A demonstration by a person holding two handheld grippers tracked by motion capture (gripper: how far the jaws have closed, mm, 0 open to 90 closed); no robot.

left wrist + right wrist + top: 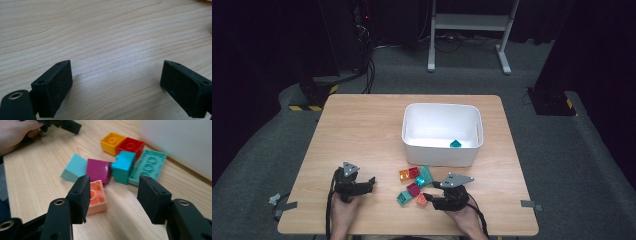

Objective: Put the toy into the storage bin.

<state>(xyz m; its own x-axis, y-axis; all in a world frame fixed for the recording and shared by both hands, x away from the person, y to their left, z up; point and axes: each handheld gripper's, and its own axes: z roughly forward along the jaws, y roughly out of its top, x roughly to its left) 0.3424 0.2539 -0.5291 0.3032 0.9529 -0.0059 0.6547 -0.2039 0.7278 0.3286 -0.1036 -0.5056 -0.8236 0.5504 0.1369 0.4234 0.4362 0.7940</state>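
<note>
Hovering near 7 loose bricks: right gripper (113, 195), jaws wide, empty, beside salmon brick (96, 197); left gripper (116, 87) likewise wide, empty.

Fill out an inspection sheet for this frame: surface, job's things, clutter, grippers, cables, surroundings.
Surface: light wooden table, bare in front of the left gripper.
Job's things: white bin holding one teal piece; loose blocks beside it on the table: orange block, red block, flat teal plate, blue block, magenta block, pale teal wedge, salmon block.
Clutter: nothing seen.
Grippers: left gripper open over bare wood; right gripper open, low by the salmon block, nothing between its pads.
Cables: black cable trails from the left gripper.
Surroundings: grey carpet, white stand behind.
</note>
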